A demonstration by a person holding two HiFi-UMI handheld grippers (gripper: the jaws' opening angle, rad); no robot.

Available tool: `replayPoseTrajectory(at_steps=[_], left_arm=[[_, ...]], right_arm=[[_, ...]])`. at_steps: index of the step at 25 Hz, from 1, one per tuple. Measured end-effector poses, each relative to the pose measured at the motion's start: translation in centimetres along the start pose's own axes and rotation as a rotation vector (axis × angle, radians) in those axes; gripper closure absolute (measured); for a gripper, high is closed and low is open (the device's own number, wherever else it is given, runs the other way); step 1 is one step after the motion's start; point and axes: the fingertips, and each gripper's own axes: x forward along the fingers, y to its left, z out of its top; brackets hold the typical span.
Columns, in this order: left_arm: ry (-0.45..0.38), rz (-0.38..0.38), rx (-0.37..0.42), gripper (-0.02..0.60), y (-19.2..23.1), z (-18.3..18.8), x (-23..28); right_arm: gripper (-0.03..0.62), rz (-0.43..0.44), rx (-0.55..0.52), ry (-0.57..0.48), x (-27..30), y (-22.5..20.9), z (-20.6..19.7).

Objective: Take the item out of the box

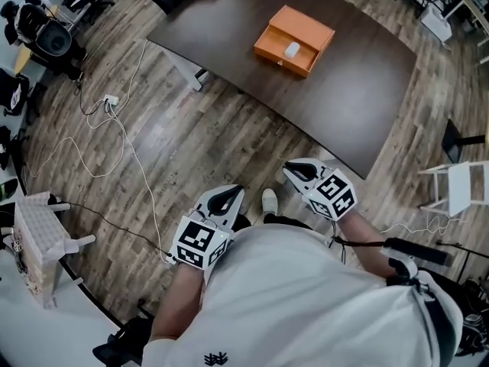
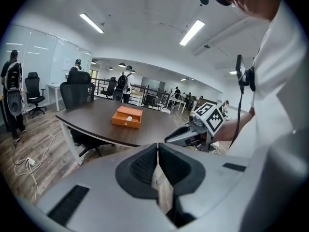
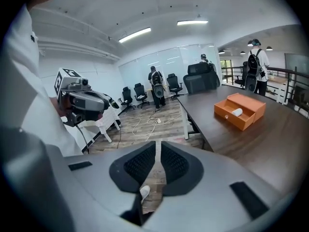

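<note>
An orange box [image 1: 295, 41] sits on the dark table [image 1: 344, 90], its drawer pulled out with a small white item [image 1: 292, 50] inside. The same box [image 2: 128, 116] lies far ahead in the left gripper view, and the box [image 3: 240, 110] with its white item [image 3: 236, 112] at the right in the right gripper view. Both grippers hang close to the person's body, well short of the table. My left gripper [image 1: 233, 194] is shut and empty, tips touching. Likewise shut with nothing held is my right gripper [image 1: 293, 170].
A table leg [image 1: 183, 71] stands at the table's near left edge. Cables and a power strip [image 1: 111, 100] trail over the wood floor. A white stool [image 1: 38, 232] stands at the left, a white chair [image 1: 462, 186] at the right. People [image 3: 157, 87] and office chairs stand in the background.
</note>
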Motion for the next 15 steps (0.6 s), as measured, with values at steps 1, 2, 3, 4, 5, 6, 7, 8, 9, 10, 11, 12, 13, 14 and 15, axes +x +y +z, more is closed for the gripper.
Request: replayPoseTrajectory(at_steps=[1, 2, 3, 4, 5, 6, 7, 8, 9, 10, 11, 12, 13, 14, 15], left_arm=[[0.002, -0.006, -0.002, 0.568, 0.7, 0.4, 0.4], [0.004, -0.013, -0.003, 0.563, 1.5, 0.9, 0.8], [0.005, -0.021, -0.004, 0.557, 2.3, 1.4, 1.3], [0.004, -0.031, -0.002, 0.555, 3.0, 1.9, 1.8], [0.004, -0.043, 0.001, 0.555, 3.9, 2.3, 2.3], [0.005, -0.056, 0.006, 0.554, 4.8, 2.6, 2.8], [0.006, -0.069, 0.011, 0.552, 5.9, 3.0, 3.3], [0.005, -0.082, 0.016, 0.552, 7.2, 3.5, 3.8], [0.003, -0.096, 0.02, 0.551, 8.6, 4.0, 4.2], [0.0, -0.112, 0.021, 0.549, 10.1, 4.5, 4.5], [-0.002, -0.131, 0.02, 0.546, 11.6, 4.9, 4.7], [0.0, -0.151, 0.019, 0.541, 13.1, 5.4, 5.0], [0.005, -0.171, 0.02, 0.538, 14.5, 5.9, 5.3], [0.012, -0.192, 0.029, 0.538, 15.9, 6.5, 5.6], [0.017, -0.211, 0.045, 0.538, 17.2, 7.2, 5.8]], right_arm=[[0.578, -0.003, 0.007, -0.002, 0.6, -0.6, 0.4], [0.532, -0.006, 0.016, -0.003, 1.1, -1.2, 0.9], [0.502, -0.01, 0.024, -0.004, 1.6, -1.9, 1.5], [0.502, -0.017, 0.03, -0.006, 2.0, -2.5, 1.9], [0.502, -0.025, 0.034, -0.006, 2.5, -3.1, 2.4], [0.502, -0.036, 0.039, -0.003, 3.1, -3.7, 2.7], [0.502, -0.05, 0.046, 0.0, 3.8, -4.4, 3.0], [0.502, -0.065, 0.055, 0.002, 4.5, -5.1, 3.5], [0.501, -0.083, 0.064, 0.005, 5.3, -5.9, 4.0], [0.502, -0.103, 0.074, 0.007, 6.2, -6.6, 4.7], [0.502, -0.123, 0.084, 0.009, 7.1, -7.3, 5.4], [0.502, -0.144, 0.095, 0.01, 7.9, -8.0, 6.1], [0.502, -0.166, 0.108, 0.009, 8.7, -8.8, 6.9], [0.502, -0.19, 0.122, 0.008, 9.4, -9.5, 7.7], [0.502, -0.214, 0.138, 0.006, 10.1, -10.3, 8.5]])
